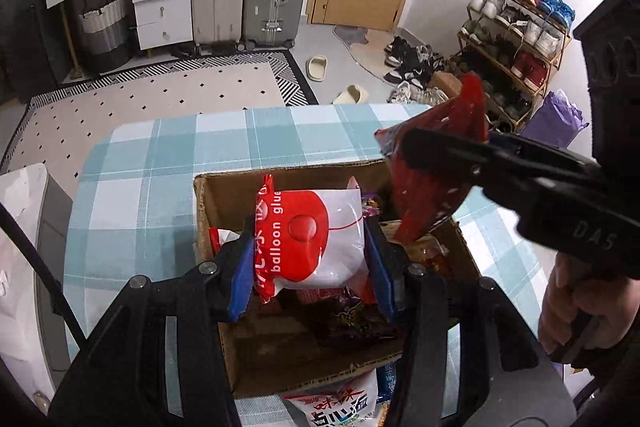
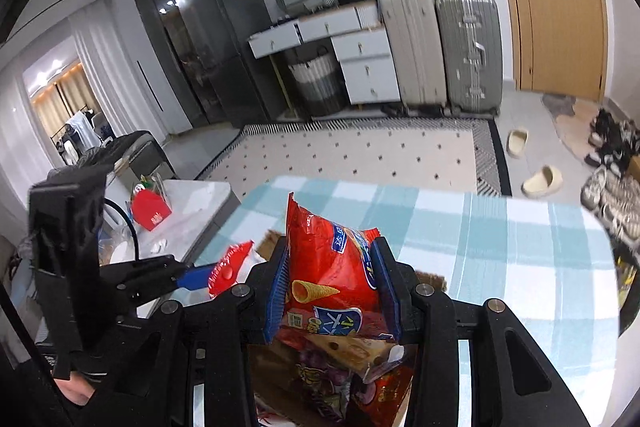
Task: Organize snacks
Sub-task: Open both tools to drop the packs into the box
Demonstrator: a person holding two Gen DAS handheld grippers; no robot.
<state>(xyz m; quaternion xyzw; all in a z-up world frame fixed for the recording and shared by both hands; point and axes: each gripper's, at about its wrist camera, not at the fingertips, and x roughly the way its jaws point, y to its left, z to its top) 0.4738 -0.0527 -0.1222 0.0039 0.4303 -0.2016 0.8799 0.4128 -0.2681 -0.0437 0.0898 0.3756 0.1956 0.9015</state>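
Over the cardboard box (image 1: 280, 367) on the checked counter (image 1: 160, 163), both grippers hang with a packet each. From the left wrist view, the left gripper (image 1: 310, 259) has its blue pads pressed against the two sides of a red-and-white packet (image 1: 316, 235) printed "balloon glue", held above the open box; this view alone shows the box's brown walls and inner floor, the purple and red snack bags (image 1: 360, 315) lying inside it, and another white-and-red bag (image 1: 340, 403) on the counter at the box's near wall. It also shows the right gripper (image 1: 432, 151) side-on at the right, clamped on a red bag (image 1: 436, 183) that dangles over the box's far right corner, with a hand (image 1: 568, 311) on the handle below. From the right wrist view, the right gripper (image 2: 332, 287) closes partway on that red bag (image 2: 328, 267), whose front shows a cone-shaped snack, a detail hidden from the other camera. Beneath it lie snack bags (image 2: 332, 371); only a scrap of the box's rim (image 2: 268, 243) shows. At left the left gripper (image 2: 212, 277) appears side-on, the packet's red edge (image 2: 232, 263) at its blue tip.
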